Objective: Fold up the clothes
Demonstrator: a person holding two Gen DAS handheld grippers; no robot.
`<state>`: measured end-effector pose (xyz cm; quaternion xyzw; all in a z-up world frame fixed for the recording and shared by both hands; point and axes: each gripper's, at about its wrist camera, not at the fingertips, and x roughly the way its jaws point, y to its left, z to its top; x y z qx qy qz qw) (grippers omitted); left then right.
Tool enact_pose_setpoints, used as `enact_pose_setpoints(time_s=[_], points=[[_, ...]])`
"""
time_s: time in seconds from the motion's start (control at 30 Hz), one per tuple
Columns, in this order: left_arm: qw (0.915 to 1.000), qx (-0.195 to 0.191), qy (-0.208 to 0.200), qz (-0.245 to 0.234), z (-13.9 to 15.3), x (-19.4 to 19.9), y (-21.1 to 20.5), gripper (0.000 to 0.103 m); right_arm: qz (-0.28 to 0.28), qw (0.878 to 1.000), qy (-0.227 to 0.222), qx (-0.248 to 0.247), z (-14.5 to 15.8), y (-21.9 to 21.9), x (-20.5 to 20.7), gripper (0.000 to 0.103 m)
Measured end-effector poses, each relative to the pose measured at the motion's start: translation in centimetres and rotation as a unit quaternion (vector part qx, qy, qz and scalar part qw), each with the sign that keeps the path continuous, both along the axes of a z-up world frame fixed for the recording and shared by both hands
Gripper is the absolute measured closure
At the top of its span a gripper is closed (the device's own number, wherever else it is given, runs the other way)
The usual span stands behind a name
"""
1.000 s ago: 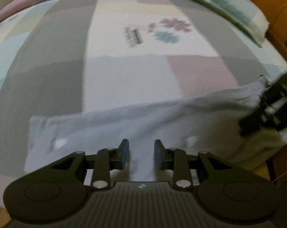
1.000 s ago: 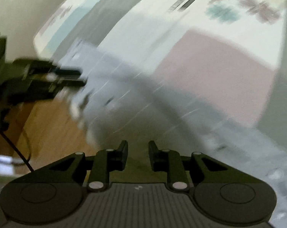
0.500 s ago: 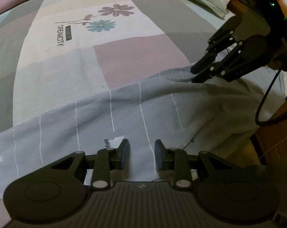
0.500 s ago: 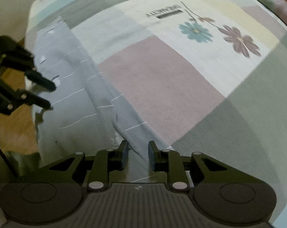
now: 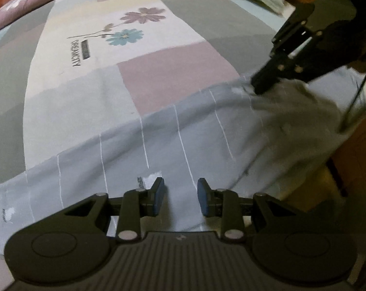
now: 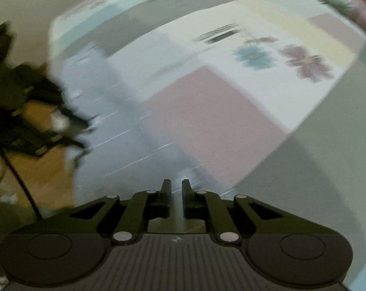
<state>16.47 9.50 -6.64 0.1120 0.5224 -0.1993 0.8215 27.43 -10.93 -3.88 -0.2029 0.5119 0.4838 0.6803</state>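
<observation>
Grey cloth (image 5: 158,145) with thin white stripes lies along the near edge of our bed (image 5: 170,72), its right end hanging over the bed's right corner. Our left gripper (image 5: 180,195) hovers over the middle of that cloth with its blue pads (image 5: 158,196) apart and nothing pinched between them. Our right gripper (image 5: 265,84) has just been closing; seen from the left wrist, its tips sit bunched on the cloth's far edge near the right corner, and in its own blurred view a pale strip of fabric runs through the narrow gap. The patchwork bedspread shows two printed flowers (image 5: 134,26) toward the far side.
</observation>
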Motion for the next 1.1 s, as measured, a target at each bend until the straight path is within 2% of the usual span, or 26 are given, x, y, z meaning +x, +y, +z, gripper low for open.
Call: enact_pose_setpoints(time_s=[0.13, 0.2, 0.27, 0.37, 0.5, 0.6, 0.63, 0.67, 0.8, 0.83, 0.87, 0.9, 0.97, 1.1], points=[[0.9941, 0.041, -0.017, -0.098, 0.1, -1.8, -1.9, 0.07, 0.068, 0.997, 0.029, -0.016, -1.4, 0.4, -4.0, 0.086], [0.987, 0.055, -0.03, -0.148, 0.1, -2.8, -2.9, 0.06, 0.091, 0.995, 0.036, -0.023, -2.1, 0.5, -5.7, 0.083], [0.9774, 0.068, -0.045, -0.195, -0.1, -3.6, -4.0, 0.059, 0.093, 0.995, 0.031, -0.027, -2.8, 0.5, -6.7, 0.083], [0.9654, 0.082, -0.057, -0.241, -0.7, -4.2, -5.4, 0.059, 0.094, 0.995, 0.017, -0.027, -3.2, 0.5, -7.5, 0.081], [0.9563, 0.094, -0.075, -0.267, -1.2, -4.5, -6.4, 0.063, 0.079, 0.997, 0.007, -0.024, -3.3, 0.1, -7.4, 0.081], [0.9506, 0.091, -0.085, -0.284, -1.2, -4.5, -6.8, 0.068, 0.078, 0.997, -0.005, -0.028, -3.4, 0.0, -7.5, 0.087], [0.9474, 0.091, -0.091, -0.293, -1.1, -4.5, -7.1, 0.068, 0.076, 0.997, -0.009, -0.029, -3.3, 0.1, -7.5, 0.097], [0.9444, 0.091, -0.097, -0.301, -1.1, -4.5, -7.4, 0.068, 0.072, 0.997, -0.013, -0.031, -3.3, 0.1, -7.5, 0.101], [0.9403, 0.092, -0.105, -0.31, -1.2, -4.0, -8.3, 0.069, 0.047, 0.999, 0.003, -0.015, -2.7, -0.3, -6.6, 0.101], [0.9397, 0.093, -0.102, -0.313, -1.2, -4.0, -8.4, 0.079, 0.041, 0.999, 0.009, -0.011, -2.6, -0.4, -6.4, 0.101], [0.9389, 0.094, -0.097, -0.316, -1.3, -3.9, -8.5, 0.097, 0.038, 0.999, 0.014, -0.009, -2.5, -0.5, -6.3, 0.101], [0.9372, 0.097, -0.093, -0.322, -1.4, -3.8, -8.6, 0.103, 0.036, 0.999, 0.018, -0.007, -2.4, -0.6, -6.2, 0.101], [0.9324, 0.099, -0.093, -0.335, -1.5, -4.2, -8.7, 0.103, 0.035, 0.999, 0.029, -0.003, -2.4, -0.9, -6.2, 0.101], [0.9353, 0.081, -0.067, -0.338, -1.5, -4.5, -8.7, 0.103, 0.048, 0.997, 0.055, -0.008, -2.9, -0.8, -7.0, 0.101]])
